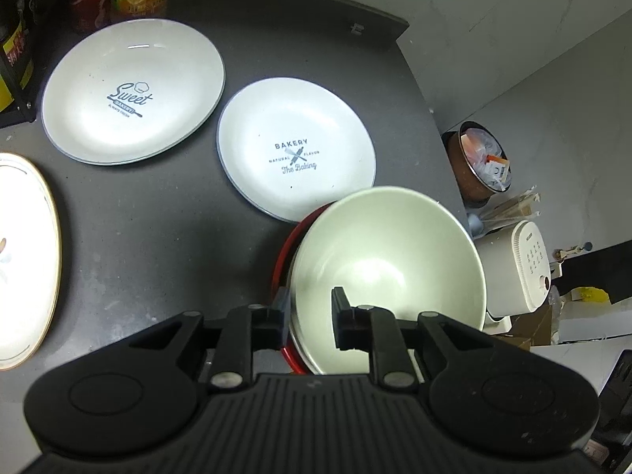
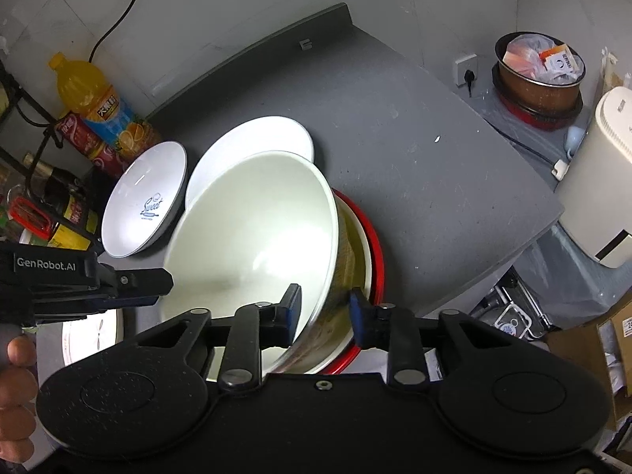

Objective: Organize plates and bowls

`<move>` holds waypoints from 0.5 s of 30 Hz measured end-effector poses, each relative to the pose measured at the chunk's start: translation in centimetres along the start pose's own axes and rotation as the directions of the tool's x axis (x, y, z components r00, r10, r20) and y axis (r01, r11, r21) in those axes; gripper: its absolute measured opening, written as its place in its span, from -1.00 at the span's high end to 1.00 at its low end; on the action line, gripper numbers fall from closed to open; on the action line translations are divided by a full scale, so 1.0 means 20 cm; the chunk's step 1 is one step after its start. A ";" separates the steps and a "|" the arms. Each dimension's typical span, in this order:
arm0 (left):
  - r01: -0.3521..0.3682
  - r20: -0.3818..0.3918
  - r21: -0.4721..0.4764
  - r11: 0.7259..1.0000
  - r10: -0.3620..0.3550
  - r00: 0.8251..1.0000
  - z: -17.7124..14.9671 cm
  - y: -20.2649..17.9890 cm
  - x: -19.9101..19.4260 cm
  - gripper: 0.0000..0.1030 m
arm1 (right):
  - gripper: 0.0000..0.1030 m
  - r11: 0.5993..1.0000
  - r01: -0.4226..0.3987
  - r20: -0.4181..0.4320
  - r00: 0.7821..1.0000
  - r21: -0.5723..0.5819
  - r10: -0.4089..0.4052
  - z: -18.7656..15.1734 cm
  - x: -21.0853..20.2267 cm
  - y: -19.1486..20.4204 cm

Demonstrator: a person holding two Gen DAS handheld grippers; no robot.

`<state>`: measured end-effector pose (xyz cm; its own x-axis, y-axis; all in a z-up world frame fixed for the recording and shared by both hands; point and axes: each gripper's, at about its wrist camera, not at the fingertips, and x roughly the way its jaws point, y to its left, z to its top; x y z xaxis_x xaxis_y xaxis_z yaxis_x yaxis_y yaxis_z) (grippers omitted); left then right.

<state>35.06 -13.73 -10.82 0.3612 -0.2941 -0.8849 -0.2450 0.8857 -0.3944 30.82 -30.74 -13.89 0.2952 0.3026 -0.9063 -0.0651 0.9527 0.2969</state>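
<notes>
Both pairs of jaws straddle the rim of the same pale, glossy ceramic bowl (image 2: 252, 229): the right gripper (image 2: 323, 312) has one pad inside the wall and one on the patterned outer wall, and the left gripper (image 1: 308, 316) likewise has one finger outside and one inside the near rim; the pads sit close to the wall, but firm pinching cannot be confirmed from either view. The bowl is tilted, its mouth turned toward the left gripper, and rests in or just above a red-rimmed shallow dish (image 2: 375, 245) directly beneath the jaws. In my judgement the two-sided hold is meant to steady a wide, slippery vessel while it is nested or lifted out. Just beyond the jaws lies a round white plate printed "BAKERY" (image 1: 296, 154), its near edge hidden by the bowl; farther ahead and to the left lies a larger white plate printed "Sweet" (image 1: 132, 91). To the far left of the left jaws is a gold-edged white plate (image 1: 27, 256). All stand on a dark grey countertop (image 1: 150, 229), with an orange juice bottle (image 2: 91, 98) at its rear. Plates remain unstacked.
</notes>
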 end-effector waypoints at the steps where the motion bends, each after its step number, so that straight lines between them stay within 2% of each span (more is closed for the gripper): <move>1: 0.000 0.003 -0.001 1.000 0.000 1.000 0.00 0.00 -0.01 0.59 | 0.25 1.000 0.006 0.000 1.000 -0.003 -0.006 0.00 -0.01 0.01; 6: -0.009 0.033 0.011 1.000 0.009 0.999 0.00 -0.01 -0.06 0.40 | 0.20 0.999 -0.002 0.030 1.000 -0.032 0.003 0.01 -0.07 0.02; 10: -0.014 0.058 0.013 1.000 0.013 0.998 -0.02 0.00 -0.11 0.15 | 0.24 1.000 0.000 0.056 0.998 -0.025 0.001 0.00 -0.10 0.02; 12: -0.024 0.071 0.010 1.000 0.023 0.997 -0.03 0.02 -0.13 0.09 | 0.45 0.999 0.028 0.073 0.997 -0.035 -0.025 0.00 -0.10 0.03; 14: -0.023 0.077 0.003 1.000 0.022 0.997 -0.05 0.04 -0.15 0.07 | 0.74 0.997 0.060 0.082 0.995 -0.038 -0.057 -0.02 -0.09 0.01; 15: -0.021 0.077 -0.002 1.000 0.021 0.997 -0.06 0.06 -0.16 0.07 | 0.81 0.998 0.065 0.077 0.995 -0.027 -0.062 -0.02 -0.08 -0.01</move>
<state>32.63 -12.19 -8.75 0.4243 -0.2465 -0.8713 -0.2542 0.8911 -0.3759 29.96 -31.33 -12.64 0.3712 0.2395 -0.8971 -0.0720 0.9707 0.2294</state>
